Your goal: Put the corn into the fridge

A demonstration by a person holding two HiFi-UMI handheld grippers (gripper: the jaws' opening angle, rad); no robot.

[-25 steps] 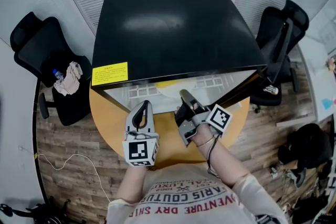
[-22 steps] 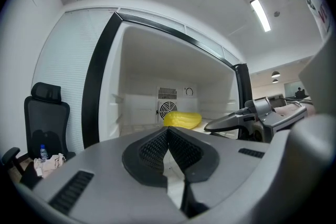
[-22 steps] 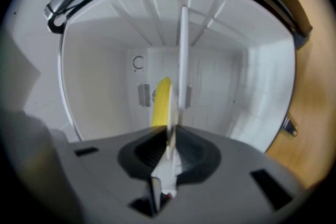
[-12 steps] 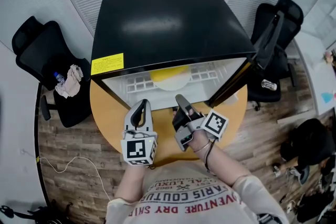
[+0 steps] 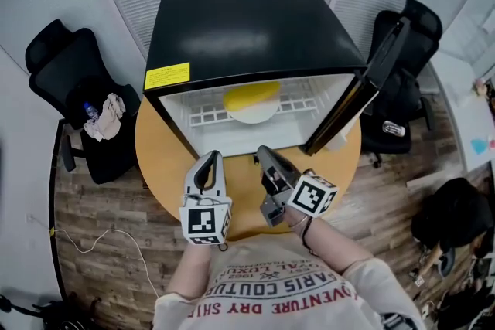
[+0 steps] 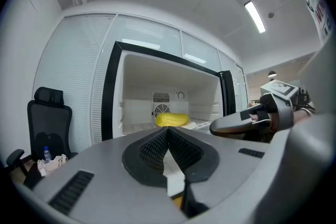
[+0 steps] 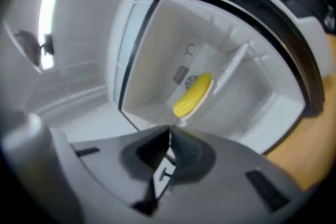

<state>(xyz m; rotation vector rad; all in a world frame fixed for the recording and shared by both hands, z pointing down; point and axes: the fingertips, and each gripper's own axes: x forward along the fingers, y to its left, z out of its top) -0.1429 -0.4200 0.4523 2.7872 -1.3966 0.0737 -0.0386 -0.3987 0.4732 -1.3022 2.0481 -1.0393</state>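
The yellow corn [image 5: 250, 95] lies on a white plate [image 5: 252, 114] on the wire shelf inside the black mini fridge [image 5: 247, 27], whose door [image 5: 363, 89] stands swung wide to the right. The corn [image 6: 171, 119] also shows in the left gripper view and the corn [image 7: 193, 94] in the right gripper view, deep in the white interior. My left gripper [image 5: 209, 160] and right gripper [image 5: 265, 156] hover side by side over the round wooden table [image 5: 166, 166], just in front of the fridge opening. Both are shut with nothing between their jaws.
A black office chair [image 5: 73, 89] with a bottle and cloth on its seat stands left of the table. Another black chair [image 5: 406, 81] stands behind the open door on the right. A thin cable [image 5: 93, 239] trails on the wooden floor at the left.
The view has shifted so the fridge interior and the corn on its plate show more fully. Both grippers have drawn back slightly toward me, still shut.
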